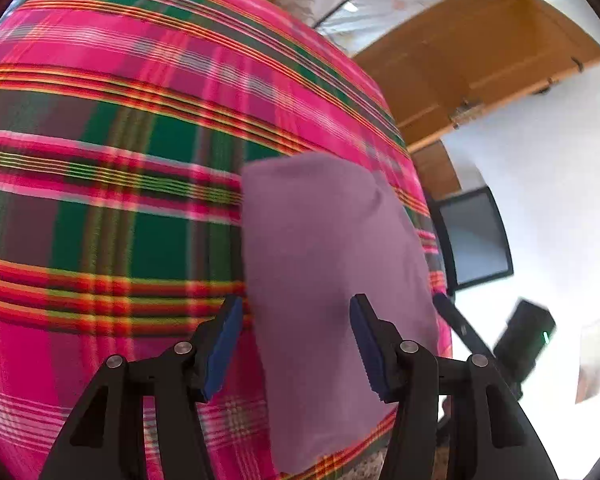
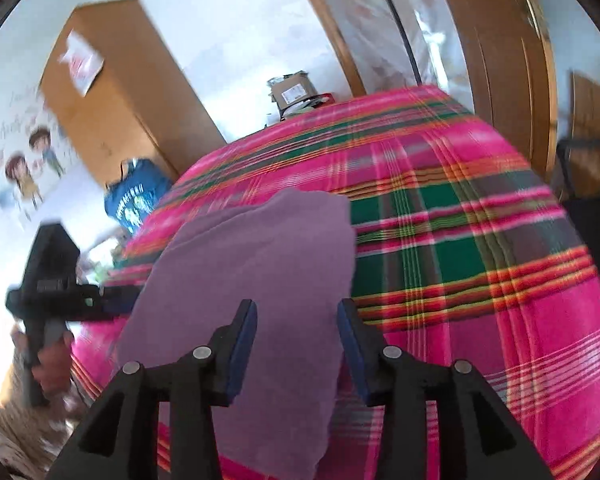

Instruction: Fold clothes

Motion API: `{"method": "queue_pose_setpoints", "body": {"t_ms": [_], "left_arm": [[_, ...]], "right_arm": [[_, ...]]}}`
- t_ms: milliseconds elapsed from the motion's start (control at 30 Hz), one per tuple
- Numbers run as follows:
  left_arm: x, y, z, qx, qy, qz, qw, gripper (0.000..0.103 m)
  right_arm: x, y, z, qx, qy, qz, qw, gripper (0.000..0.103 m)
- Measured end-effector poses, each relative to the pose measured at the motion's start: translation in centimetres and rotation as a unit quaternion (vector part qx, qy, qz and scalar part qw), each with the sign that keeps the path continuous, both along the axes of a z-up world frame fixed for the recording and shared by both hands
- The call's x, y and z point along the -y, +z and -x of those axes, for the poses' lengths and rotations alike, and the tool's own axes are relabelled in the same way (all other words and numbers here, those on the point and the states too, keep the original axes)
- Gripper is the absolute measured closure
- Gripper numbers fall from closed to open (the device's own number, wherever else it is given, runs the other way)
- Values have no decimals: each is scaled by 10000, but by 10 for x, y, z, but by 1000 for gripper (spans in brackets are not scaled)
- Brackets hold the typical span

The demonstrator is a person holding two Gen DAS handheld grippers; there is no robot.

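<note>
A folded purple garment [image 1: 332, 280] lies flat on a bed under a pink, green and orange plaid cover [image 1: 120, 200]. My left gripper [image 1: 296, 344] hovers open over the garment's near part, with nothing between its blue pads. The other gripper [image 1: 500, 344] shows at the right of the left wrist view, beyond the garment's right edge. In the right wrist view the same purple garment [image 2: 260, 264] sits on the plaid cover [image 2: 480, 240], and my right gripper [image 2: 298, 344] stands open above its near half. The left gripper [image 2: 56, 280], held by a hand [image 2: 50, 368], is off the garment's left edge.
A wooden door [image 1: 480, 56] and a dark screen [image 1: 476, 240] stand right of the bed. A wooden wardrobe [image 2: 120, 92], a blue printed shirt [image 2: 134, 200] and a cardboard box [image 2: 296, 92] lie beyond the bed's far side. Bare plaid cover spreads around the garment.
</note>
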State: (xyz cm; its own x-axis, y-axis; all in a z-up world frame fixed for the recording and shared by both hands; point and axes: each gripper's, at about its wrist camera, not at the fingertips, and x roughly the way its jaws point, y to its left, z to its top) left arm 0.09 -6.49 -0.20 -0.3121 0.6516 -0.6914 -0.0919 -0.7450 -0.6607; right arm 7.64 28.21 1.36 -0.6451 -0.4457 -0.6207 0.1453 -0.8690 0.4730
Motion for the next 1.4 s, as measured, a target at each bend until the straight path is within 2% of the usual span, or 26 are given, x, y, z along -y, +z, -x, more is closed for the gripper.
{"method": "queue_pose_setpoints", "body": {"t_ms": [167,433,533,667,767,933,1167,1400], "left_arm": [[-9,-9,-3,145,-176,21,9997,45],[-10,-13,3,210,-247,12,9995,44],[-7,-15,5,220,-218,-133,9994,44],[-7,-15,9,247,-224,-243,9991,43],[-9,-17,12,263,-192,-383,9987,35],[-13,-18,13,204,-277,-477,9983,35],[-11,-23,20,406,-243,-852,9952,35],[-18,-21,20,469,-174,-687,9964,35]], "right_arm": [[-13,-23,24,434,88,538,9976,55],[-14,-31,40,482,217,806,9953,51],[-15,-33,44,477,276,936,9941,51],[-9,-32,46,445,409,853,9945,49],[-3,-31,49,461,510,766,9947,47],[6,-35,54,483,778,984,9909,45],[4,-34,51,561,869,1069,9889,48],[8,-33,49,629,852,1105,9882,50]]}}
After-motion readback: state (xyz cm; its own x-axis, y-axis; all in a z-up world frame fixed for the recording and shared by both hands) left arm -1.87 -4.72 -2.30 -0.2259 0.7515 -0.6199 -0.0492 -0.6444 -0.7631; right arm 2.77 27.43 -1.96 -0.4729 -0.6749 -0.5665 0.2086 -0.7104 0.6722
